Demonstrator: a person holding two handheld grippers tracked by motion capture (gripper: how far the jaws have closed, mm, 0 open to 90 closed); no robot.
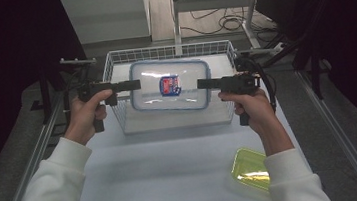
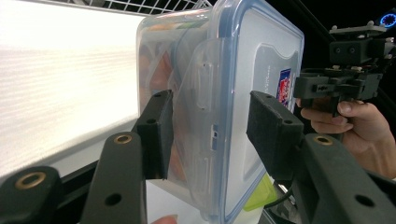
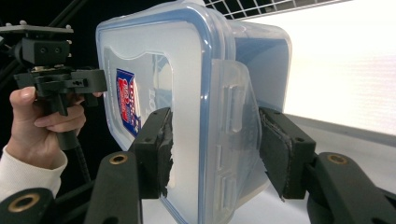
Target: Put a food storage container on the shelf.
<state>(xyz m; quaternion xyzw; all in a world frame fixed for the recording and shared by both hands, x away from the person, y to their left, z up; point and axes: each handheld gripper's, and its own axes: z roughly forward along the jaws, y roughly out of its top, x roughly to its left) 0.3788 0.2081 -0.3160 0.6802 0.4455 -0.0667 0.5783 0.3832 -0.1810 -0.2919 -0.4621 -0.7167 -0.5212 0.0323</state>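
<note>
High view: one lidded container (image 1: 170, 85) is seen held up over one wire basket (image 1: 112, 62), pinched at its left end by the left gripper (image 1: 137, 84) and at its right end by the right gripper (image 1: 200, 84). Side latches, clamped between the pads (image 2: 156, 133), are revealed by the gripper views. One yellow-green lid (image 1: 250, 169) is spotted well apart from the basket, nearer the person.

**Where things sit**

We see the lidded container (image 1: 170, 84) above the wire basket (image 1: 112, 62), between the left gripper (image 1: 134, 84) at its left end and the right gripper (image 1: 203, 84) at its right. A shallow tray (image 1: 250, 169) lies near the table's (image 1: 164, 172) front right corner.
</note>
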